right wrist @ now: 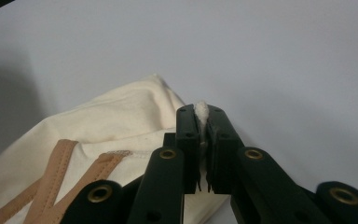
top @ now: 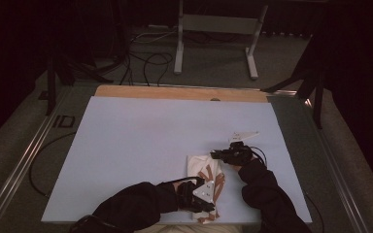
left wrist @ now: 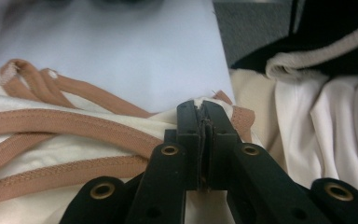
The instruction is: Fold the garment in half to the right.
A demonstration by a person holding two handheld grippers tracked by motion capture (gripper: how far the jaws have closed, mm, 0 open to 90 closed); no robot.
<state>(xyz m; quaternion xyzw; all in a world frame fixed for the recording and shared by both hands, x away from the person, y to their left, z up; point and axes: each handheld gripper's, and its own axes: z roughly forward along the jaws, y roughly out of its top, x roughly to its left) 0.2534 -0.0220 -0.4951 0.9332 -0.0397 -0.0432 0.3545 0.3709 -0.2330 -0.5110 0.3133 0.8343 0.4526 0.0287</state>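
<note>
On the pale blue table top (top: 141, 145), near its front edge and right of centre, lies a cream garment (top: 205, 171) trimmed with tan binding (the straps loop across it in the left gripper view). The person's dark sleeves (top: 136, 204) come in from the bottom. The left gripper (left wrist: 204, 122) has its jaws pressed together on the garment's edge by the table's near side. The right gripper (right wrist: 202, 122) pinches a fold of the cream cloth at the garment's far corner, with a tuft showing between its tips.
</note>
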